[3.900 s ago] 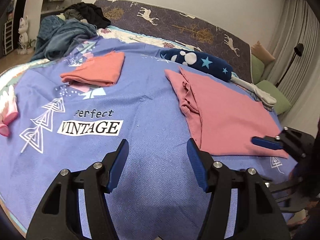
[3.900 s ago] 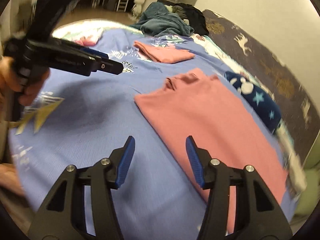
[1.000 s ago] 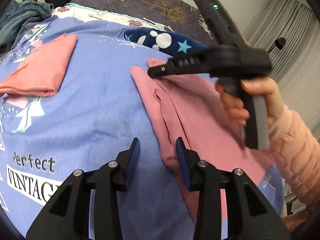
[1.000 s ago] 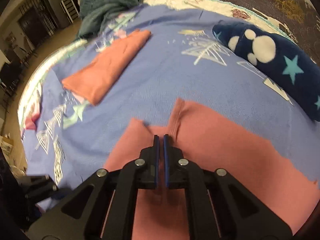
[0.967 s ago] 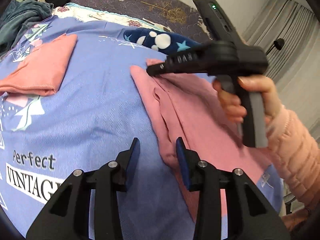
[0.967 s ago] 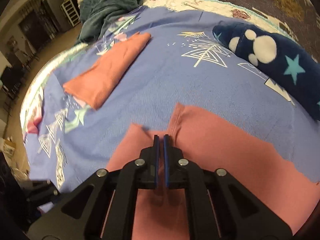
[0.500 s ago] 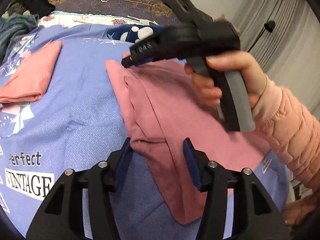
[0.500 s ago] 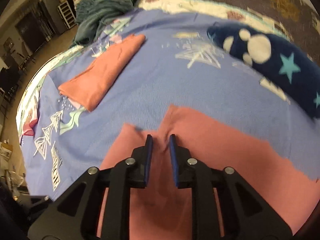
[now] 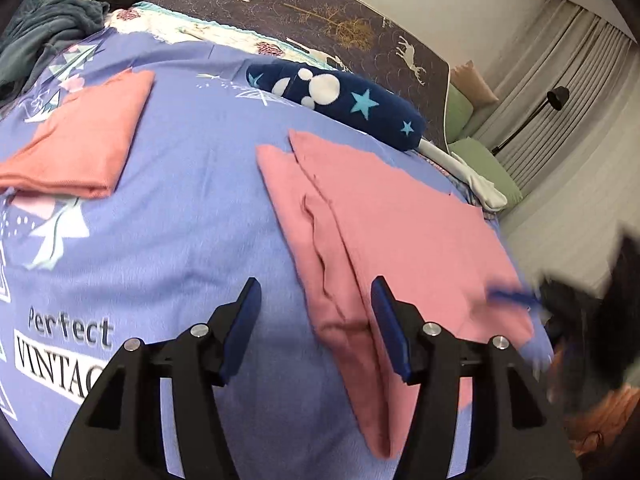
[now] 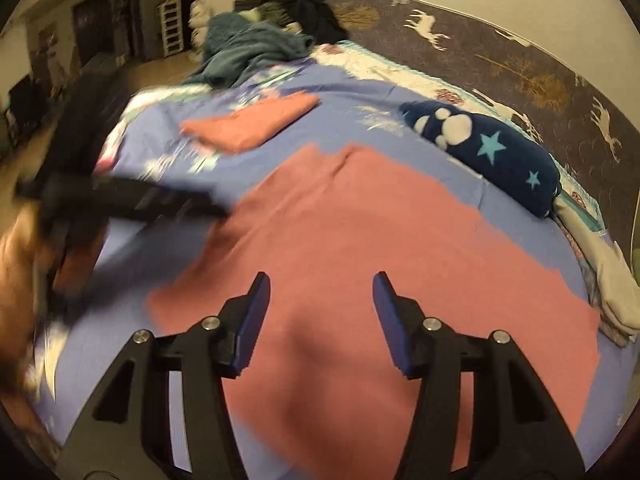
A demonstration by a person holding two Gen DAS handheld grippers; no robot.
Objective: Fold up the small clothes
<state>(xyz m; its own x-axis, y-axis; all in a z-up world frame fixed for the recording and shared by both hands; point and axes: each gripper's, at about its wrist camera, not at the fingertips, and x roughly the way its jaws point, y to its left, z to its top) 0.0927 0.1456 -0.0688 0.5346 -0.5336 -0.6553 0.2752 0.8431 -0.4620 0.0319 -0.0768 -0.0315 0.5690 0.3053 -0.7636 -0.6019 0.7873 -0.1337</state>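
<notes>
The right gripper [image 10: 318, 320] has let go of the pink garment [image 9: 400, 232] and pulled back to the right edge of the left wrist view. There the left gripper [image 9: 316, 328], jaws opening, straddles the folded-in edge unpinched. In the right view its jaws are opening too, empty above the cloth at centre. One folded orange piece [image 10: 248, 124] lies upper left; further folds remain.

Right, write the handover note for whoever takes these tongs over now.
Left tongs: opening, over the folded edge of the pink garment, not pressing it.
Right tongs: opening, above the same garment, nothing between them.
Garment lies on the purple bedspread, one side folded over lengthwise.
Done: that first fold; a salmon garment lies folded farther up the bed.
Left: the remaining folds on the pink one.
</notes>
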